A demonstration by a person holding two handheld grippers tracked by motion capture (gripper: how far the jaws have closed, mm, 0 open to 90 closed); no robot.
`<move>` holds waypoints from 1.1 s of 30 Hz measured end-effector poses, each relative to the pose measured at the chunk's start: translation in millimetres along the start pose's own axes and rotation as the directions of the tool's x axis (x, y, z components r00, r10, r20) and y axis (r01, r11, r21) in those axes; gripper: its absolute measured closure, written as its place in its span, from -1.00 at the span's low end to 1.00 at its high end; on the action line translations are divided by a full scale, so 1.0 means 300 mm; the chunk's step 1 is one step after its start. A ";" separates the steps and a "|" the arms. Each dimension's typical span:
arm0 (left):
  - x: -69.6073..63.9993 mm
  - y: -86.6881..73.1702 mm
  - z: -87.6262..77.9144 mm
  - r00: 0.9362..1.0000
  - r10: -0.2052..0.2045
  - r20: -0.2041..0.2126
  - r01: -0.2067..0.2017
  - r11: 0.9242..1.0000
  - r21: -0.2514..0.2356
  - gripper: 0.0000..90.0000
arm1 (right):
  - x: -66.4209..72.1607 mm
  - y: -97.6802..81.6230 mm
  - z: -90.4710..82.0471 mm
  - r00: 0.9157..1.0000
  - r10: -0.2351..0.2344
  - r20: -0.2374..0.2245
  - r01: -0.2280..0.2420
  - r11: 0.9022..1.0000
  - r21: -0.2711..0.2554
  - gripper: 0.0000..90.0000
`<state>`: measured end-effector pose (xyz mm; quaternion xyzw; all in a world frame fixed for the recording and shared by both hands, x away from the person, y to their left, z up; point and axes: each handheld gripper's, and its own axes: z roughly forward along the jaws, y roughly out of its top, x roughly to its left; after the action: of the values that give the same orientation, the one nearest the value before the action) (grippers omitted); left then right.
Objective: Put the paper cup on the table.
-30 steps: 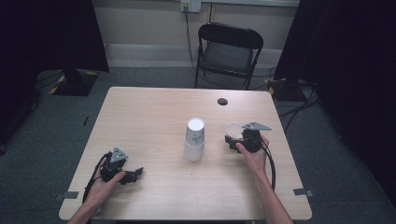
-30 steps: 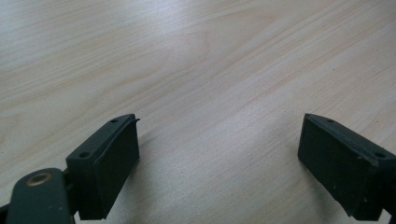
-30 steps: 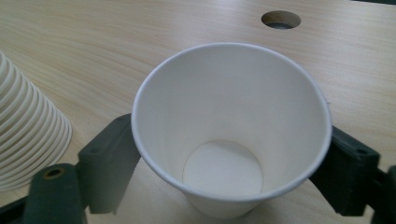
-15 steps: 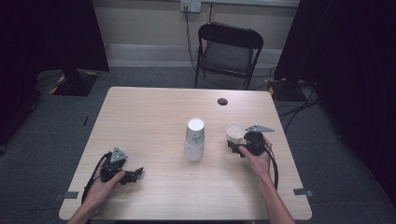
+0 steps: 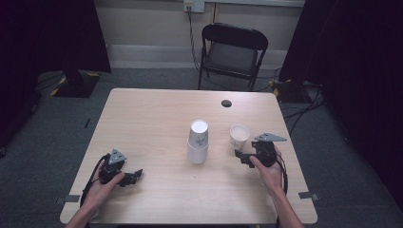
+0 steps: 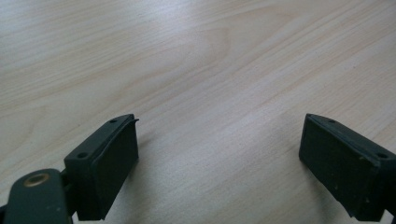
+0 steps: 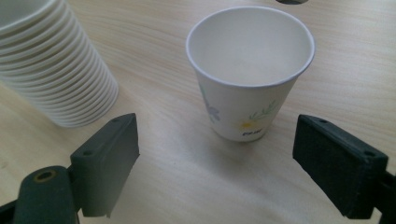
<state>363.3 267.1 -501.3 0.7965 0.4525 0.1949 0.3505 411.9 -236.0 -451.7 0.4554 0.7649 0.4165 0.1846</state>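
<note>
We note the table (image 5: 142, 114) carries the cup stack (image 5: 198, 141) at frame centre. The single cup (image 5: 239, 137), just released, stands right of it. Right gripper (image 5: 243, 158) has backed off, jaws spread, empty. Left gripper (image 5: 134, 175) rests spread, lower left.

A pale wood-grain bench (image 5: 152, 123) is carrying a few things. A single paper cup (image 7: 250, 70) is standing upright on it, just ahead of the right tool (image 5: 246, 159) and apart from its jaws. A stack of paper cups (image 5: 197, 141) is standing between the two tools, nearer the right one. The left tool (image 5: 129, 177) is resting on bare wood.
</note>
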 end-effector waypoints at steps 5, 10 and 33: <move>0.009 0.000 0.000 1.000 0.001 -0.002 -0.001 1.000 0.004 -0.80 | 0.018 -0.023 -0.048 1.000 0.003 -0.017 -0.003 1.000 0.012 -0.67; 0.008 0.000 0.000 1.000 0.001 -0.003 -0.001 1.000 0.004 -0.80 | 0.048 -0.073 -0.077 1.000 -0.012 -0.018 0.013 0.999 0.042 -0.66; -0.008 0.003 0.006 1.000 -0.020 -0.021 0.021 1.000 0.015 -0.91 | 0.111 -0.253 -0.056 0.994 -0.066 0.082 0.055 0.990 0.127 -0.78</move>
<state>363.8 264.0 -501.9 0.7925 0.4658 0.1961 0.3415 342.4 -233.5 -499.7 0.4600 0.7943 0.3422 0.2010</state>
